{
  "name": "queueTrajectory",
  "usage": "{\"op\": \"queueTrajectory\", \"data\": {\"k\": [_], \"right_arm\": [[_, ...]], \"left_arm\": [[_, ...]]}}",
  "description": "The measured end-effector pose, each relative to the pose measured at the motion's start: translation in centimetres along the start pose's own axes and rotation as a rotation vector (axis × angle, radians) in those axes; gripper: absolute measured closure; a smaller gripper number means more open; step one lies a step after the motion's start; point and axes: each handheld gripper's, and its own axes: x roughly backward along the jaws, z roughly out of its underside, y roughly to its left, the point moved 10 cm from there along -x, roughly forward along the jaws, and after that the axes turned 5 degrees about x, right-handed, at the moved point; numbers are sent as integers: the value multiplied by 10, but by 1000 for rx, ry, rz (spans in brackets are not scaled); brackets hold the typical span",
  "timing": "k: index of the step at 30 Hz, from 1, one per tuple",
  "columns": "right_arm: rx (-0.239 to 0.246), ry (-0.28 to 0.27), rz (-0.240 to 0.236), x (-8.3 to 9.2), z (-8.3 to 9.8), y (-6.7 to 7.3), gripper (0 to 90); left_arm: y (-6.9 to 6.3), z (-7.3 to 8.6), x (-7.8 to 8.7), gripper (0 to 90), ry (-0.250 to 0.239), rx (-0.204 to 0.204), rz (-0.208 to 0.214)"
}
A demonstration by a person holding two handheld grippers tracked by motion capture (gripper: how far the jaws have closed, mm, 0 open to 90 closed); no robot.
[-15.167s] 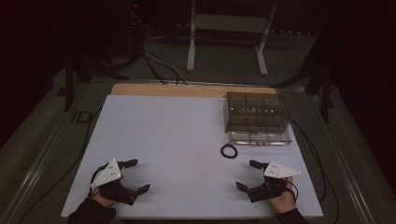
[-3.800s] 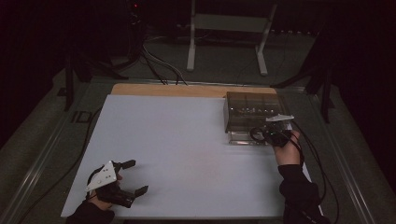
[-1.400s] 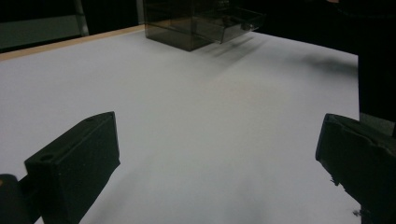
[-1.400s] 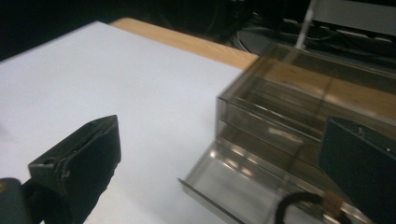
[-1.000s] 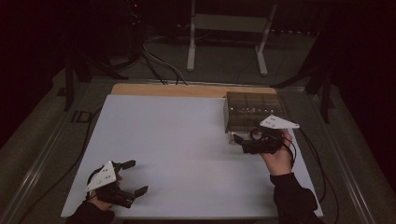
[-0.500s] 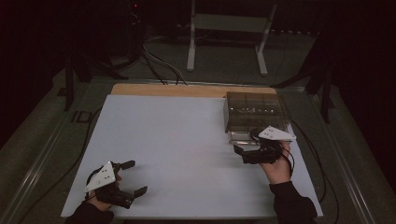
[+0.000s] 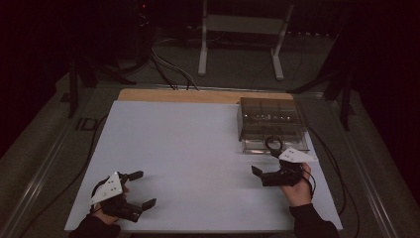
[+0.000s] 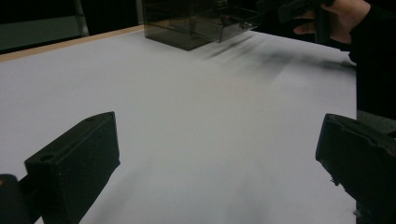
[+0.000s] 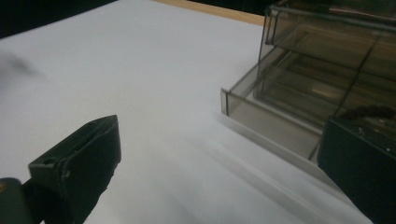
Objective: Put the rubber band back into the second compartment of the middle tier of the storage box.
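While the black ring (image 7: 274,144) lies in the open drawer (image 7: 275,145) at 12 o'clock, the right gripper (image 7: 266,170) is held wide open, empty; left gripper (image 7: 141,189) likewise

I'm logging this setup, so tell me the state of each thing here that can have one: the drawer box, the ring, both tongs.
Drawer: pulled out of the box.
Ring: in the open drawer, lying loose.
Left tongs: open, holding nothing, low over the table.
Right tongs: open, holding nothing, in front of the drawer.
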Motion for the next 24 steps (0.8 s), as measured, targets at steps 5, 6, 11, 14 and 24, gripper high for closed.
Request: {"op": "queueTrajectory", "data": {"k": [5,6,11,14,24], "right_arm": [[14,0,-5,3,14,1,0],[16,7,-6,4,18,1,0],[6,15,7,9,28,-1,0],[1,20,11,12,35,-1,0],[-32,46,33,26,54,-6,0]], "left_arm": [[0,1,0,3,4,-3,-1],[0,0,1,3,2,1,-1],[-1,0,1,4,0,1,-2],[-1,0,2,4,1,-2,-2],[-1,0,2,3,0,-1,-4]]}}
